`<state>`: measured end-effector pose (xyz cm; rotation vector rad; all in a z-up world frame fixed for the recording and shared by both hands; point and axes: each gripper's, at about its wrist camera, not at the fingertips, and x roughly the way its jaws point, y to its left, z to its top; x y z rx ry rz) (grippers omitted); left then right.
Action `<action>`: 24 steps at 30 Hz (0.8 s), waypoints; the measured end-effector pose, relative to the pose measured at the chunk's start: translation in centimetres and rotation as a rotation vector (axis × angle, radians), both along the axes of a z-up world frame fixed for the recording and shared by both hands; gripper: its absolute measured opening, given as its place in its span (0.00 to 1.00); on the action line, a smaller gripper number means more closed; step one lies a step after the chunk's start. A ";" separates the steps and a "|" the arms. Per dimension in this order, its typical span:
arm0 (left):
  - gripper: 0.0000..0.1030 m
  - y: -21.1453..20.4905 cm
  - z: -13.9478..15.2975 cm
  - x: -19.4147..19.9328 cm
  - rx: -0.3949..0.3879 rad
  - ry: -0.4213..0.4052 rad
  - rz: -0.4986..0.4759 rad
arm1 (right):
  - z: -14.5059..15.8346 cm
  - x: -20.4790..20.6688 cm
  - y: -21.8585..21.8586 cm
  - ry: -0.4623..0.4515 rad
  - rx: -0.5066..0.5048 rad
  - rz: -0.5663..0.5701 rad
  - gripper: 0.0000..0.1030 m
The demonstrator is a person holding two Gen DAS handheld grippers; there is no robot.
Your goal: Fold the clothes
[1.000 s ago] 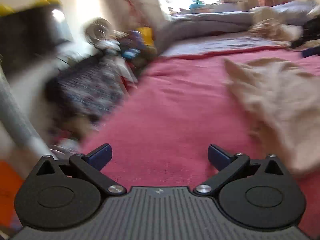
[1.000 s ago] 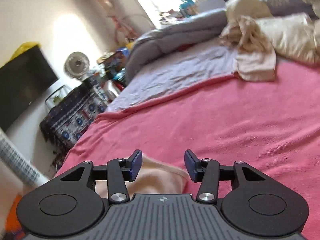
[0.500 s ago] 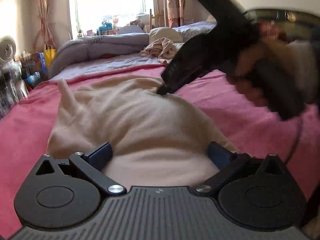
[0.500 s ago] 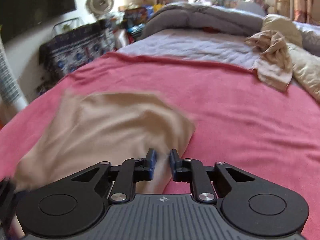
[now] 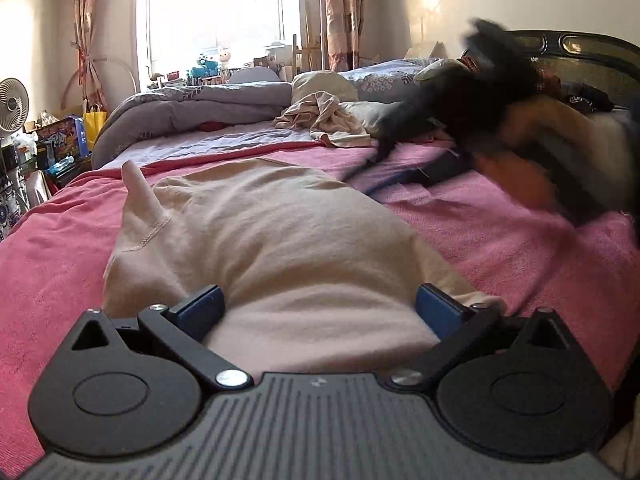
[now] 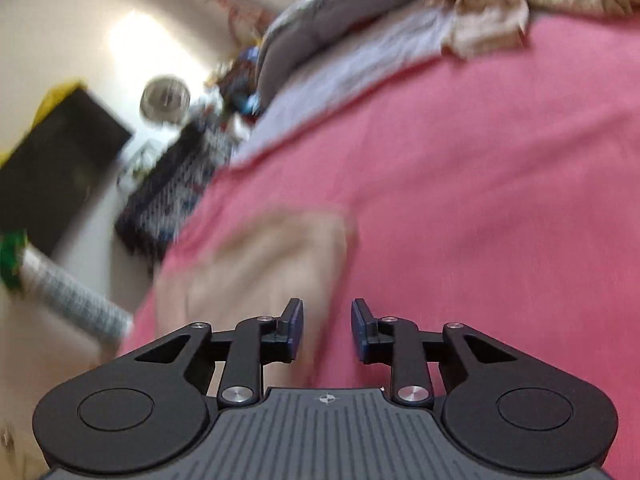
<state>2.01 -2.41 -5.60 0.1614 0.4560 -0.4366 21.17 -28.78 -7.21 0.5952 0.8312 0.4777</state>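
A beige garment [image 5: 272,236] lies on the pink blanket [image 5: 56,248] of the bed, with one corner sticking up at its far left. My left gripper [image 5: 320,312] is wide open, low over the near edge of the garment, which fills the gap between its fingers. My right gripper [image 6: 326,330] is open and empty, above the blanket with the blurred garment [image 6: 260,264] just ahead and to its left. In the left wrist view the right gripper [image 5: 472,100] and hand are a dark blur at the right, above the bed.
A crumpled cream cloth [image 5: 324,116] and a grey duvet [image 5: 192,108] lie at the far side of the bed. A dark garment [image 5: 436,168] lies on the blanket at the right. A fan [image 5: 12,104], boxes and a patterned cabinet [image 6: 176,184] stand left of the bed.
My right gripper opened, let go of the garment and lifted away to the right, its view swinging and blurring. My left gripper stayed open over the garment's near edge.
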 end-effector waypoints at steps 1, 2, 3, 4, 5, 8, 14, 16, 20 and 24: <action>1.00 0.0 -0.1 0.0 -0.002 -0.002 0.000 | -0.3 -0.8 -0.1 -0.001 0.033 -0.016 0.28; 1.00 0.0 -0.1 0.1 -0.003 -0.003 0.001 | -0.6 -1.4 -0.3 -0.001 0.068 -0.034 0.28; 1.00 0.0 -0.1 0.1 -0.005 -0.004 0.000 | -0.9 -1.3 -0.2 0.001 0.099 -0.042 0.28; 1.00 0.0 -0.2 0.2 -0.006 -0.004 0.000 | -1.3 -1.0 0.0 0.003 0.130 -0.048 0.27; 1.00 0.0 -0.2 0.2 -0.007 -0.005 -0.001 | -1.6 -0.8 0.1 0.004 0.160 -0.054 0.27; 1.00 0.1 -0.3 0.5 -0.011 -0.008 -0.002 | -2.2 1.0 0.7 0.029 0.202 -0.086 0.19; 1.00 0.1 -0.5 0.5 -0.024 -0.015 0.000 | -2.6 3.6 0.5 0.052 0.252 -0.187 0.14; 1.00 0.1 -0.5 0.5 -0.028 -0.016 -0.002 | -3.2 5.2 0.0 0.074 0.292 -0.269 0.06; 1.00 0.2 -0.5 0.6 -0.033 -0.018 -0.002 | -3.2 8.0 0.9 0.059 0.255 -0.272 0.06; 1.00 0.2 -0.5 0.7 -0.035 -0.019 -0.002 | -4.2 10.3 0.0 0.092 0.314 -0.344 0.01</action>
